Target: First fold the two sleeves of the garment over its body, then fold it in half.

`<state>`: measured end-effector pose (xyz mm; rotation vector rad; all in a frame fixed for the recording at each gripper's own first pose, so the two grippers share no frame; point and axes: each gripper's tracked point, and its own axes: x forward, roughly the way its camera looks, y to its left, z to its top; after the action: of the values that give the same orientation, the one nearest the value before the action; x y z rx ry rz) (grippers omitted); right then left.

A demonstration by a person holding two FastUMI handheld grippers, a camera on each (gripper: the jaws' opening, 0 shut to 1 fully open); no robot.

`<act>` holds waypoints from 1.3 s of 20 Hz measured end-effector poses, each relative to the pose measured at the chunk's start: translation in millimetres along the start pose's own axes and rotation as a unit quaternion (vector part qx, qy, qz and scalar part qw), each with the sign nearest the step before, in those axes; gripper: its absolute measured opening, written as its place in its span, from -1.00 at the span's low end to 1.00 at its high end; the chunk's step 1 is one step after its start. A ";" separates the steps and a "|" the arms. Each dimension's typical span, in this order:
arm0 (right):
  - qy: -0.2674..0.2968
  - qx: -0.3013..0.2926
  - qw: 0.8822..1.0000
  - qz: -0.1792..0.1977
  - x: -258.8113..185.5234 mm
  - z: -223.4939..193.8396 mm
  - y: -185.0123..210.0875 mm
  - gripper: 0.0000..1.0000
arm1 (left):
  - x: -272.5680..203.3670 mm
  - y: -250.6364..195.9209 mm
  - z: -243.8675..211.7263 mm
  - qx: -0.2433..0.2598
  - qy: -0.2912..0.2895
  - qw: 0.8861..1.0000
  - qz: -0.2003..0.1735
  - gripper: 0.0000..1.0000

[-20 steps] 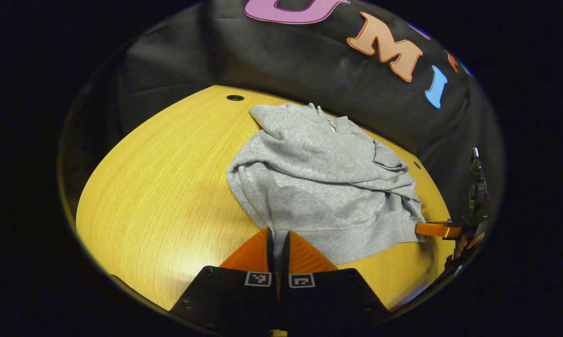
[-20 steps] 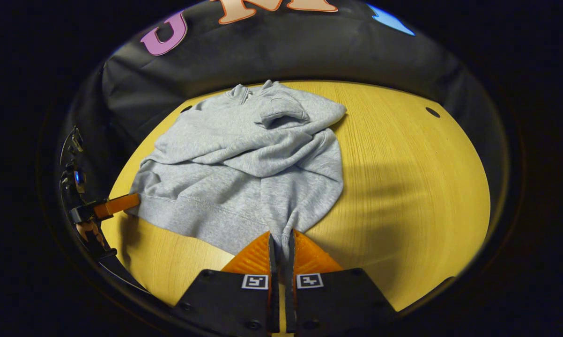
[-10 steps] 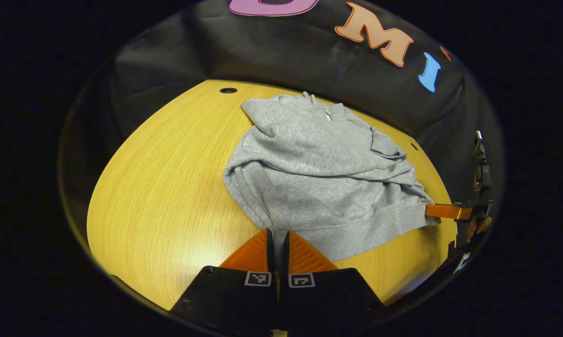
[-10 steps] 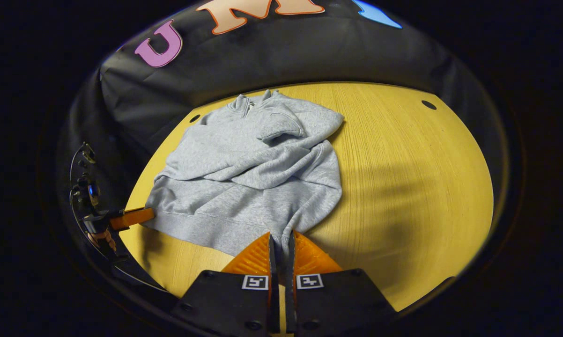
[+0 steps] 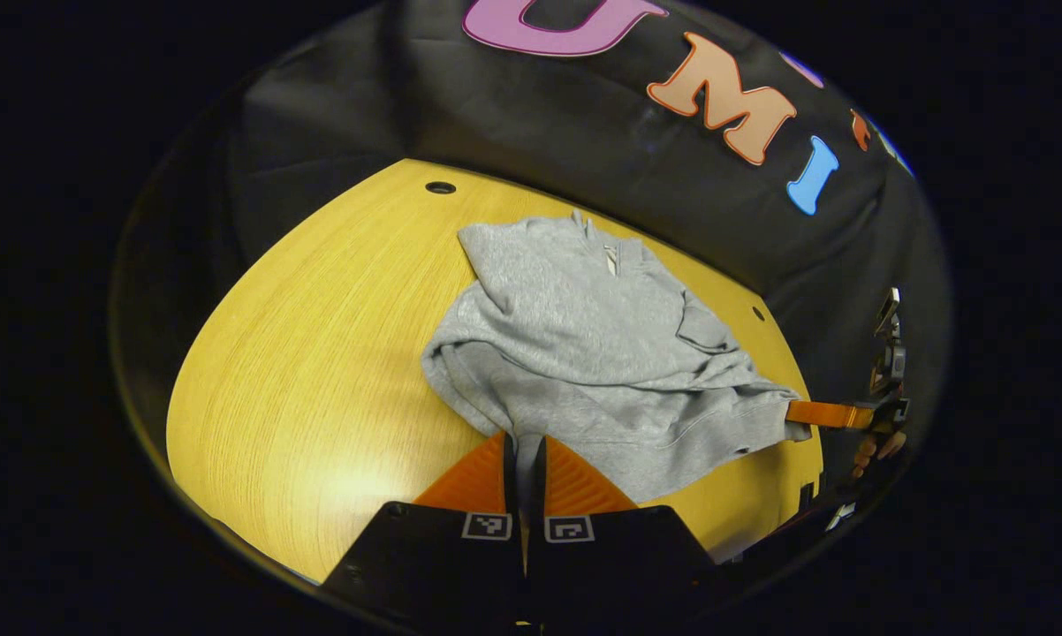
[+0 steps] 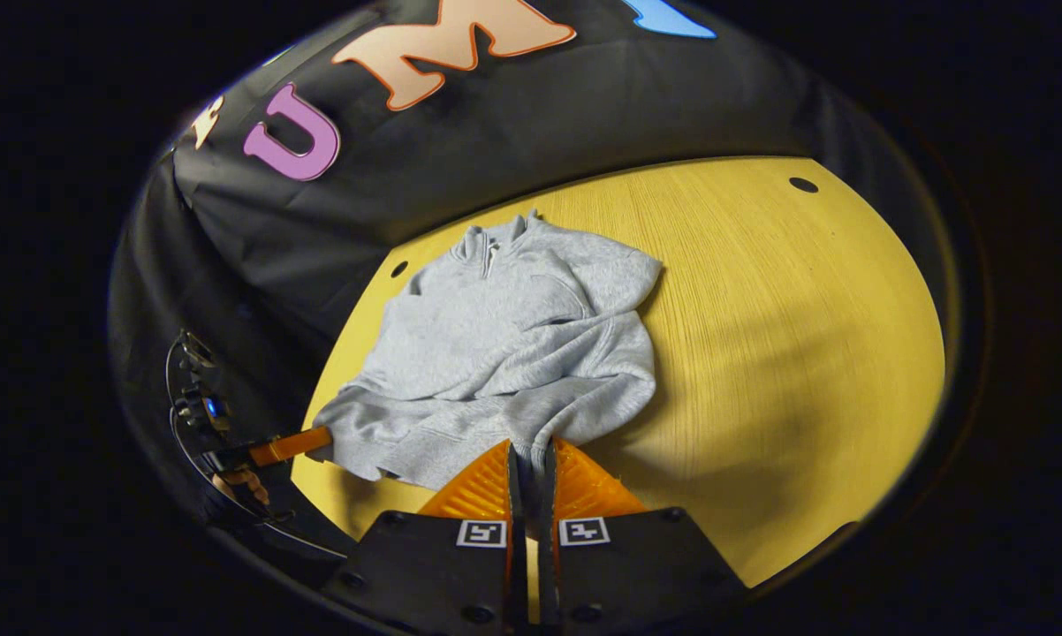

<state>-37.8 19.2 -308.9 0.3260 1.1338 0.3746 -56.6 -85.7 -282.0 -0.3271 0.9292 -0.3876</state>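
Grey garment (image 5: pixel 584 353) lies on the yellow counter (image 5: pixel 301 353), collar toward 12 o'clock by the booth wall, both sleeves already crossed over its body. Left gripper (image 5: pixel 524 455) is pinched tight on the hem corner at 6 o'clock in left gripper view; right gripper (image 6: pixel 531 459) is clamped the same way on the other hem corner.

Vs 1 s ago: hem now lifted off the counter and carried toward the collar; bottom edge looks bunched and raised, less cloth lying flat. Judgement: sleeve folds done, half-fold underway.

Writing: none legible on garment; the square markers on each gripper aren't readable text.
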 end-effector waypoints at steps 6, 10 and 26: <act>-0.034 0.013 0.999 0.022 -4.9 47.2 14.2 -0.85 | 6.3 -5.5 33.7 0.007 -0.011 1.000 -0.004 -1.00; -0.034 0.042 0.998 0.033 -0.9 64.3 19.7 -0.85 | 17.2 -5.3 56.9 -0.007 -0.012 1.000 -0.009 -1.00; 0.050 0.203 0.978 0.002 83.9 99.4 -2.2 -0.86 | 105.4 20.3 92.5 -0.073 0.103 0.992 -0.020 -1.00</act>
<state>85.2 48.7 -339.4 0.6736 1.3081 0.1609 79.9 -106.3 -313.8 -0.4462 1.1572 -0.3955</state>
